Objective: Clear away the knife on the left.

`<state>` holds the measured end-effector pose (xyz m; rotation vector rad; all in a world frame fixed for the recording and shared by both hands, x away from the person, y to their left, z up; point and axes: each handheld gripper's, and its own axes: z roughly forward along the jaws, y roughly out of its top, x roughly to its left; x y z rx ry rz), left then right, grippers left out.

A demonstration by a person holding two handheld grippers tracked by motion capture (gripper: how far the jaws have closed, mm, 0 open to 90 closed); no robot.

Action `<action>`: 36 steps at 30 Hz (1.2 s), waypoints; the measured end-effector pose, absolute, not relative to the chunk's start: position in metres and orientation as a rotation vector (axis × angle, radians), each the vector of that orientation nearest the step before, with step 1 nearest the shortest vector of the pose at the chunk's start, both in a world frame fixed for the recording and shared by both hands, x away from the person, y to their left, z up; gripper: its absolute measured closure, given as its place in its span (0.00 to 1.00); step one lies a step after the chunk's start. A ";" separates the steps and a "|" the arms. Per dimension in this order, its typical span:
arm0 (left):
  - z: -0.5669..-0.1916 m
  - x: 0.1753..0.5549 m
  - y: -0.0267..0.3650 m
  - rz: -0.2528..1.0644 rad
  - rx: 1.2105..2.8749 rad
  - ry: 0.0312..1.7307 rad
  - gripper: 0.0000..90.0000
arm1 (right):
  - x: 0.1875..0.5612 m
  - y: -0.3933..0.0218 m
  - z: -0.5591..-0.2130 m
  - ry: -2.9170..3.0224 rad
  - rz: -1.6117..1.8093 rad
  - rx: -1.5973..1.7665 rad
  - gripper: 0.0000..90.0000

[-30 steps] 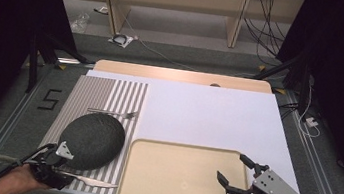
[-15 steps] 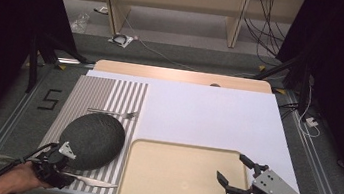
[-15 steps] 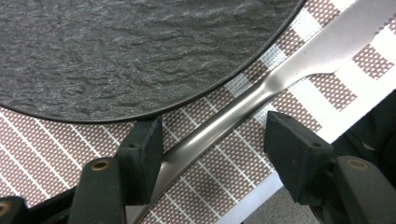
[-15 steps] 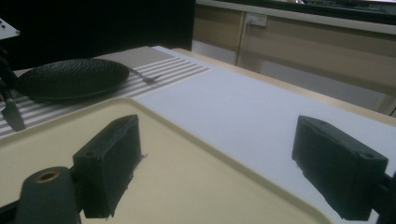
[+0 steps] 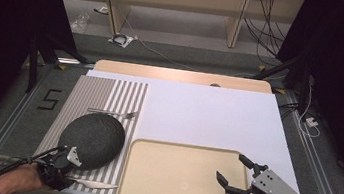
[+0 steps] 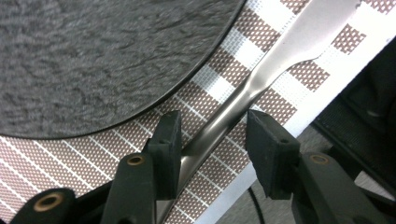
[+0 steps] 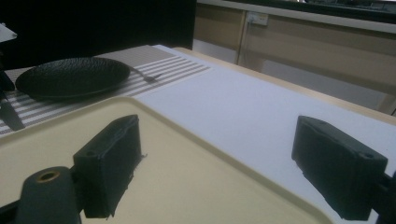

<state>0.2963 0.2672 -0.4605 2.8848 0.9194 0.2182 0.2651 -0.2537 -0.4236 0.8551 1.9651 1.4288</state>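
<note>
White table sheet (image 5: 207,117) under everything, beige tray (image 5: 174,178) at my near edge, striped mat (image 5: 104,98) on the left w/ dark plate (image 5: 92,139) on it. Fork (image 5: 112,113) lies just beyond the plate. Knife (image 6: 243,95) on the mat's near strip, just beside the plate. My left gripper (image 6: 212,140) straddles its handle, jaws just been closing, one pad touching, other w/ a gap. Right gripper (image 7: 215,161) spread wide over the tray corner, nothing in it.

Silver knife (image 6: 261,79) lies flat on the striped placemat (image 6: 280,100), just beside the black plate's (image 6: 107,60) near rim, its handle between open jaws.
</note>
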 end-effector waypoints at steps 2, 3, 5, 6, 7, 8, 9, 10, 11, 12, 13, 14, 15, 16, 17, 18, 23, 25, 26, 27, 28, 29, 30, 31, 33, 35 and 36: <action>-0.461 0.296 0.264 0.231 2.908 0.891 0.65 | 0.265 -0.254 -0.424 1.966 1.430 0.858 0.18; -0.461 0.295 0.263 0.233 2.916 0.874 0.66 | 0.265 -0.254 -0.424 1.966 1.430 0.857 0.18; -0.460 0.295 0.263 0.228 2.928 0.837 0.67 | 0.265 -0.254 -0.424 1.966 1.430 0.856 0.18; -0.461 0.295 0.263 0.226 2.934 0.812 0.68 | 0.265 -0.254 -0.424 1.967 1.430 0.856 0.18; -0.460 0.295 0.263 0.220 2.938 0.799 0.69 | 0.265 -0.254 -0.424 1.967 1.428 0.855 0.18; -0.460 0.295 0.262 0.217 2.942 0.791 0.70 | 0.265 -0.254 -0.424 1.968 1.429 0.855 0.18; -0.460 0.296 0.262 0.209 2.947 0.784 0.71 | 0.265 -0.254 -0.424 1.968 1.429 0.855 0.18; -0.460 0.296 0.262 0.203 2.950 0.786 0.72 | 0.266 -0.254 -0.424 1.968 1.431 0.855 0.18; -0.461 0.297 0.261 0.198 2.953 0.786 0.72 | 0.266 -0.254 -0.424 1.968 1.431 0.854 0.18; -0.461 0.297 0.260 0.193 2.962 0.778 0.73 | 0.266 -0.253 -0.424 1.969 1.431 0.854 0.18; -0.461 0.296 0.259 0.188 2.968 0.768 0.75 | 0.266 -0.253 -0.424 1.968 1.431 0.854 0.18; -0.461 0.296 0.258 0.184 2.972 0.764 0.77 | 0.266 -0.253 -0.424 1.969 1.430 0.854 0.18; -0.461 0.296 0.258 0.179 2.978 0.760 0.78 | 0.266 -0.253 -0.424 1.970 1.431 0.854 0.18; -0.461 0.297 0.257 0.175 2.982 0.757 0.79 | 0.266 -0.253 -0.425 1.969 1.432 0.854 0.18; -0.461 0.297 0.257 0.174 2.983 0.755 0.80 | 0.266 -0.253 -0.425 1.969 1.432 0.858 0.18; -0.461 0.297 0.257 0.173 2.983 0.753 0.80 | 0.266 -0.253 -0.425 1.973 1.430 0.860 0.18; -0.460 0.296 0.257 0.170 3.001 0.713 0.81 | 0.266 -0.252 -0.425 1.973 1.431 0.858 0.18; -0.460 0.297 0.256 0.165 3.008 0.701 0.82 | 0.266 -0.252 -0.425 1.975 1.430 0.857 0.18; -0.460 0.297 0.256 0.165 3.010 0.697 0.82 | 0.266 -0.252 -0.425 1.976 1.428 0.855 0.19; -0.460 0.297 0.255 0.163 3.014 0.696 0.82 | 0.266 -0.252 -0.425 1.975 1.431 0.857 0.19; -0.460 0.297 0.255 0.164 3.015 0.695 0.82 | 0.266 -0.252 -0.425 1.974 1.431 0.856 0.18; -0.460 0.297 0.255 0.166 3.017 0.688 0.82 | 0.266 -0.252 -0.425 1.974 1.430 0.856 0.18; -0.460 0.296 0.255 0.168 3.019 0.683 0.83 | 0.266 -0.252 -0.425 1.973 1.431 0.856 0.18; -0.460 0.296 0.254 0.168 3.020 0.678 0.83 | 0.266 -0.252 -0.425 1.974 1.431 0.856 0.18; -0.460 0.295 0.254 0.166 3.021 0.667 0.86 | 0.266 -0.252 -0.425 1.975 1.431 0.858 0.19; -0.460 0.295 0.255 0.163 3.013 0.677 0.87 | 0.266 -0.252 -0.425 1.976 1.427 0.854 0.18; -0.460 0.295 0.255 0.161 3.011 0.672 0.87 | 0.266 -0.252 -0.425 1.979 1.424 0.855 0.18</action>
